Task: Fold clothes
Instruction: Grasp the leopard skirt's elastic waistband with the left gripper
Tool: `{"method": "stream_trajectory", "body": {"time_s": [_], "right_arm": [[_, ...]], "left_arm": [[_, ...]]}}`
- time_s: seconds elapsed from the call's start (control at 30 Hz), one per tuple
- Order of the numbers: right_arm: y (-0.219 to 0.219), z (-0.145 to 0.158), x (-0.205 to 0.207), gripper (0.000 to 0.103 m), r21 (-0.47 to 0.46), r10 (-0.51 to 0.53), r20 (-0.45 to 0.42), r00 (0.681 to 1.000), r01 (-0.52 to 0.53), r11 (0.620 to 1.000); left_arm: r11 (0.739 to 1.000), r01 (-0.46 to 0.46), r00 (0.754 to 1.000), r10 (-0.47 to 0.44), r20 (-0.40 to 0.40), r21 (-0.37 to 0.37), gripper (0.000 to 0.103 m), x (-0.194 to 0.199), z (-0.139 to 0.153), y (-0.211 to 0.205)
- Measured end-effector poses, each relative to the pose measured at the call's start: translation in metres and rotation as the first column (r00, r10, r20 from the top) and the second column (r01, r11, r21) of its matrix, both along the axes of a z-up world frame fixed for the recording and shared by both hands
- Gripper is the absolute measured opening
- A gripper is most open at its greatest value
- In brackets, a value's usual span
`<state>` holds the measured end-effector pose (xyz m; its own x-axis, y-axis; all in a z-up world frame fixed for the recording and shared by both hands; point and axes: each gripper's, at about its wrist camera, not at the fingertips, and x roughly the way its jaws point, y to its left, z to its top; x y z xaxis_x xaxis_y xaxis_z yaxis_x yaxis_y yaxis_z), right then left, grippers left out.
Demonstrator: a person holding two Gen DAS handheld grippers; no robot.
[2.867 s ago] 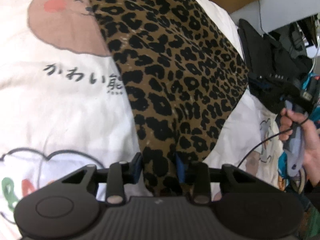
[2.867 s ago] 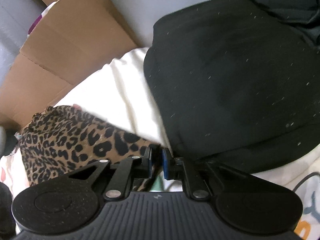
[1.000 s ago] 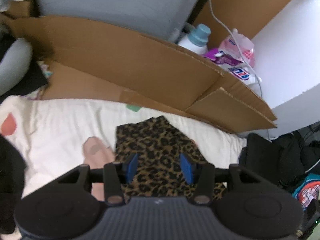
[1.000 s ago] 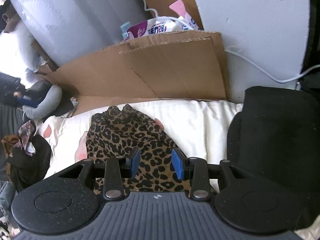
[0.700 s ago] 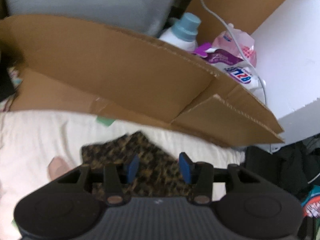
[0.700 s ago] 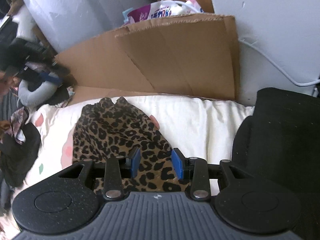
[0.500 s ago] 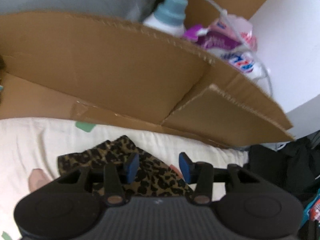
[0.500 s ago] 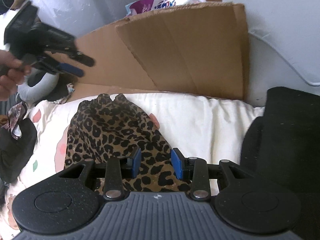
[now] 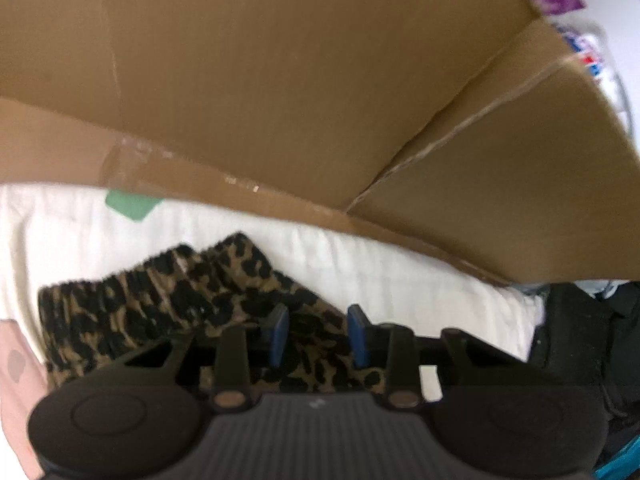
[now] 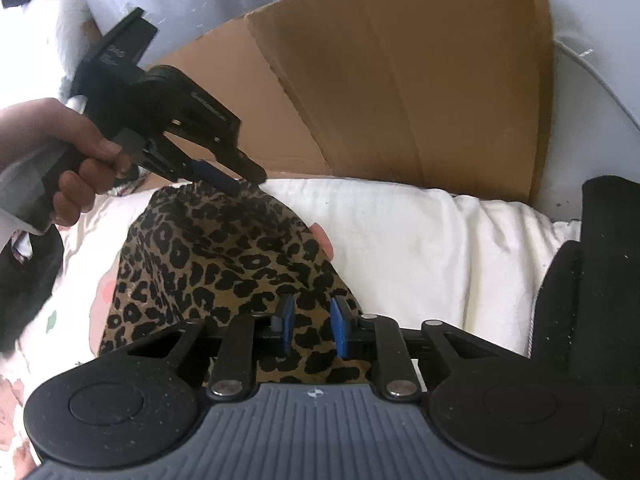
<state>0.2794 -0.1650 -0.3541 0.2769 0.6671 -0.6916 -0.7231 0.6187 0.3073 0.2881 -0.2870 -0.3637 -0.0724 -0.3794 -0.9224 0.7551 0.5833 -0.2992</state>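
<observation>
I've let go with both: my left tongs (image 9: pixel 316 334) and right tongs (image 10: pixel 310 326) now hang apart above the leopard-print garment (image 10: pixel 224 264), lying bunched on the white bedding (image 10: pixel 420 248) near the cardboard (image 10: pixel 400 80); this fold looks laid down.

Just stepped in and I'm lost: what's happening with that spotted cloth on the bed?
A person is folding a leopard-print garment with a handheld gripper in each hand. It lies bunched on a white printed blanket in front of a flattened cardboard box. The left gripper reaches over the garment's far, gathered edge; the right gripper hovers at its near edge. Both have jaws open, gripping nothing. A black cushion sits to the right.
</observation>
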Motion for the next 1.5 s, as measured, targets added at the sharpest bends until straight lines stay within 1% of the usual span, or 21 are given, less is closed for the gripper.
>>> {"method": "stream_trajectory", "body": {"time_s": [0.07, 0.17, 0.27, 0.47, 0.5, 0.53, 0.57, 0.6, 0.7, 0.73, 0.83, 0.9, 0.93, 0.97, 1.03, 1.1, 1.2, 1.27, 1.4, 1.5], "right_arm": [[0.005, -0.005, -0.001, 0.021, -0.019, 0.014, 0.008, 1.0, -0.014, 1.0], [0.006, -0.009, -0.001, 0.021, -0.031, 0.005, 0.012, 1.0, -0.004, 1.0], [0.005, -0.011, 0.002, 0.022, -0.039, -0.016, 0.014, 1.0, 0.016, 0.999], [0.006, -0.019, 0.007, 0.022, -0.07, 0.004, 0.012, 1.0, -0.003, 0.998], [0.007, -0.02, 0.007, 0.023, -0.076, 0.012, 0.015, 1.0, -0.01, 0.997], [0.007, -0.022, 0.007, 0.028, -0.084, 0.016, 0.016, 1.0, -0.015, 0.996], [0.006, -0.023, 0.007, 0.031, -0.093, 0.021, 0.017, 1.0, -0.019, 0.995], [0.005, -0.024, 0.008, 0.035, -0.098, 0.018, 0.011, 1.0, -0.017, 0.995], [0.001, -0.028, 0.009, 0.036, -0.103, 0.013, -0.01, 1.0, -0.014, 0.995], [-0.001, -0.027, 0.008, 0.036, -0.099, 0.017, -0.005, 1.0, -0.017, 0.995], [-0.003, -0.026, 0.005, 0.036, -0.09, 0.03, -0.009, 1.0, -0.03, 0.996], [-0.003, -0.028, 0.003, 0.036, -0.095, 0.04, -0.016, 0.999, -0.042, 0.995], [-0.003, -0.028, 0.002, 0.032, -0.097, 0.047, -0.015, 0.999, -0.048, 0.994], [-0.002, -0.028, 0.001, 0.024, -0.099, 0.053, -0.013, 0.998, -0.054, 0.994], [-0.001, -0.027, -0.002, 0.004, -0.102, 0.066, -0.009, 0.998, -0.067, 0.993], [0.0, -0.026, -0.004, 0.002, -0.105, 0.08, -0.005, 0.997, -0.08, 0.991], [-0.004, -0.024, -0.006, 0.0, -0.094, 0.073, 0.012, 0.997, -0.072, 0.993], [-0.007, -0.021, -0.005, 0.0, -0.08, 0.064, 0.023, 0.998, -0.062, 0.995], [-0.016, -0.014, -0.006, 0.0, -0.054, 0.039, 0.033, 0.999, -0.037, 0.998], [-0.022, -0.01, -0.006, 0.0, -0.035, 0.013, 0.037, 0.999, -0.012, 0.999]], "left_arm": [[0.999, -0.024, 1.0, 0.024, 0.008, 0.022, 0.034, 0.0, -0.007, 0.003], [0.998, -0.06, 0.998, 0.061, -0.027, 0.016, 0.037, 0.003, -0.016, 0.01], [0.998, -0.057, 0.998, 0.058, -0.026, 0.026, 0.037, 0.001, -0.018, 0.01], [0.998, -0.051, 0.998, 0.053, -0.023, 0.046, 0.038, -0.004, -0.022, 0.01], [0.998, -0.051, 0.998, 0.052, -0.023, 0.049, 0.038, -0.005, -0.023, 0.01], [0.997, -0.05, 0.998, 0.051, -0.022, 0.052, 0.038, -0.005, -0.024, 0.01], [0.997, -0.049, 0.999, 0.05, -0.022, 0.056, 0.038, -0.006, -0.024, 0.01], [0.997, -0.048, 0.999, 0.049, -0.021, 0.059, 0.038, -0.007, -0.025, 0.01], [0.997, -0.045, 0.999, 0.046, -0.02, 0.069, 0.037, -0.009, -0.027, 0.01], [0.996, -0.044, 0.999, 0.046, -0.02, 0.072, 0.037, -0.01, -0.028, 0.01], [0.994, -0.059, 0.998, 0.061, -0.024, 0.089, 0.034, -0.007, -0.03, 0.008], [0.993, -0.069, 0.997, 0.072, -0.027, 0.101, 0.027, -0.005, -0.032, 0.006], [0.992, -0.074, 0.997, 0.077, -0.028, 0.106, 0.024, -0.005, -0.033, 0.005], [0.991, -0.083, 0.996, 0.086, -0.026, 0.109, 0.019, -0.004, -0.034, 0.005], [0.989, -0.101, 0.994, 0.105, -0.03, 0.111, 0.016, -0.002, -0.034, 0.007], [0.988, -0.112, 0.992, 0.117, -0.041, 0.11, 0.007, 0.0, -0.034, 0.009], [0.987, -0.128, 0.989, 0.135, -0.063, 0.102, 0.001, 0.007, -0.031, 0.015], [0.986, -0.147, 0.985, 0.154, -0.083, 0.082, 0.0, 0.009, -0.028, 0.02], [0.987, -0.16, 0.982, 0.162, -0.095, 0.033, 0.0, 0.011, -0.017, 0.028], [0.989, -0.146, 0.985, 0.145, -0.092, -0.007, 0.0, 0.01, -0.002, 0.025]]}}
